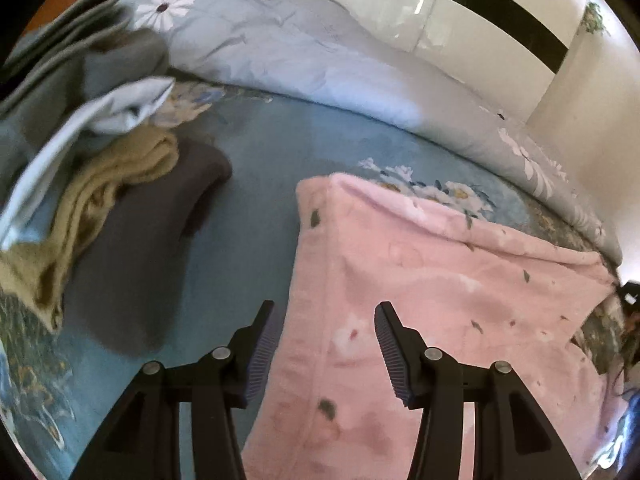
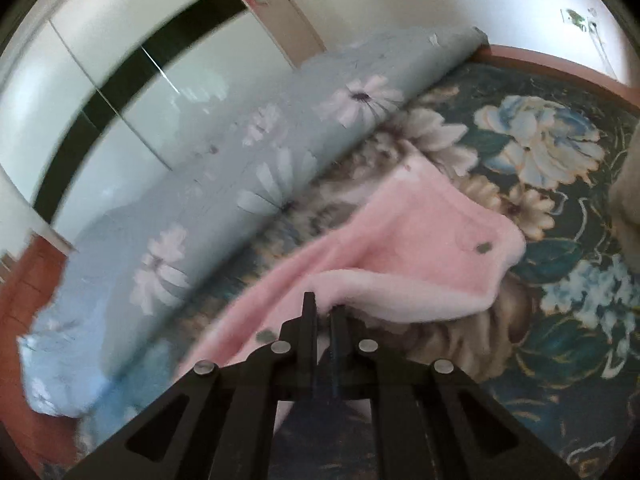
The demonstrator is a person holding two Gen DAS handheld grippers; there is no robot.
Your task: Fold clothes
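Note:
A pink fleece garment (image 1: pixel 432 280) with small dark leaf prints lies folded on the blue floral bedsheet (image 1: pixel 260 168). My left gripper (image 1: pixel 326 312) is open and empty, hovering over the garment's near left edge. My right gripper (image 2: pixel 324 306) is shut on an edge of the same pink garment (image 2: pixel 420 232) and holds that edge lifted above the sheet, the cloth curling over beyond the fingers.
A heap of clothes sits at the left: a dark brown piece (image 1: pixel 152 232), an olive knit (image 1: pixel 100 192), a pale blue one (image 1: pixel 100 112) and grey ones (image 1: pixel 80 60). A rolled pale blue daisy quilt (image 1: pixel 300 60) runs along the far side, before a white wardrobe (image 1: pixel 460 12).

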